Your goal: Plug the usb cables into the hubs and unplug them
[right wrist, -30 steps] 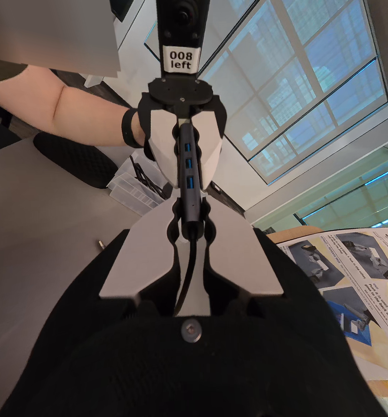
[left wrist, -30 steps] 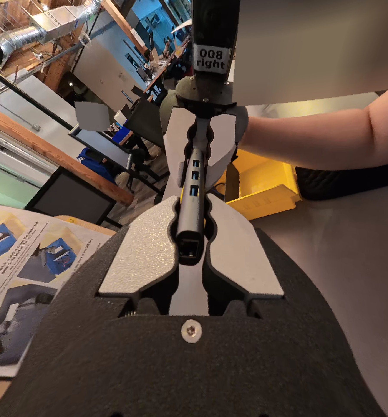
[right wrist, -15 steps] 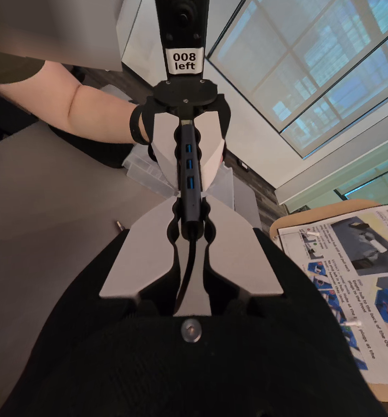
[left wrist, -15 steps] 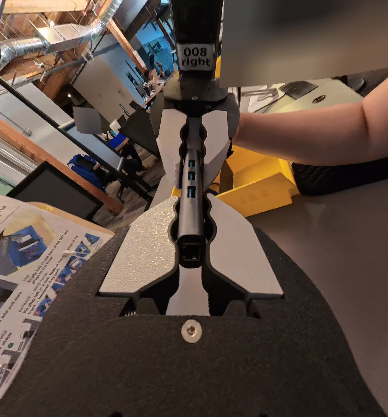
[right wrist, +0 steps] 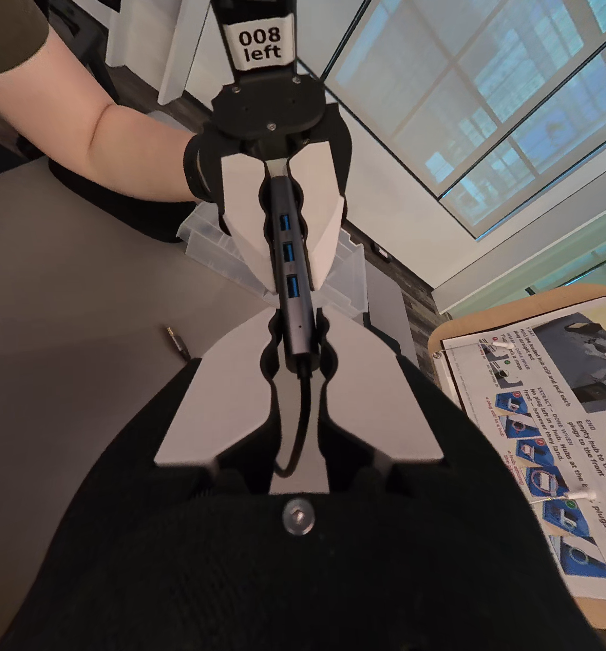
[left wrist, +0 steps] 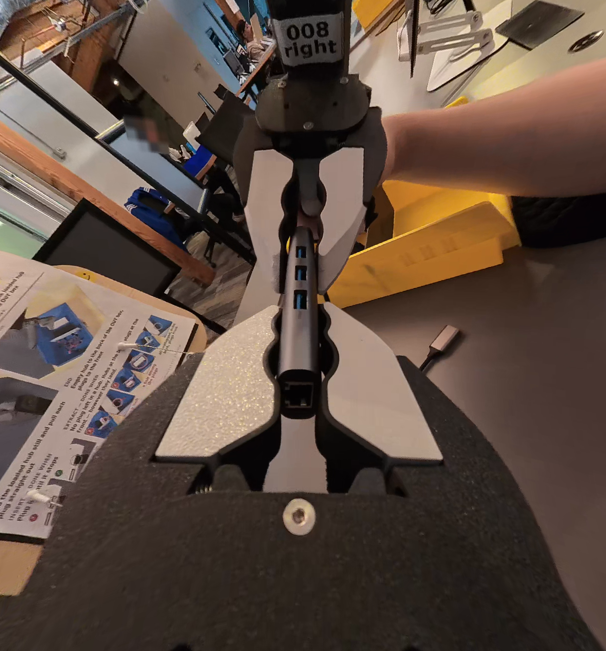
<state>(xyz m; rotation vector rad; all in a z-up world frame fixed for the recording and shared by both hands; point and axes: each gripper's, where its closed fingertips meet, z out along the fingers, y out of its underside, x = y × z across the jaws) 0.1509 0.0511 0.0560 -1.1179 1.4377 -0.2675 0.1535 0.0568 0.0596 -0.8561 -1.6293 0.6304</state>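
Left wrist view: left gripper clamped on the near end of a dark grey USB hub, fingers pinching it from both sides, network socket facing the camera. Three blue ports in a row along the hub's top. Right gripper opposite, pinching the hub's far end. Hub held in the air above the grey tabletop, between the two grippers. Loose cable plug lying on the tabletop just right of the left gripper. Yellow bin beyond, toward the far edge. Printed instruction sheet on a wooden board at the left.

Right wrist view: right gripper closed on the cable end of the same USB hub, its black cable trailing back between the fingers. Left gripper gripping the other end. Small metal plug on the tabletop at the left. Clear plastic bin behind, instruction sheet at the right.
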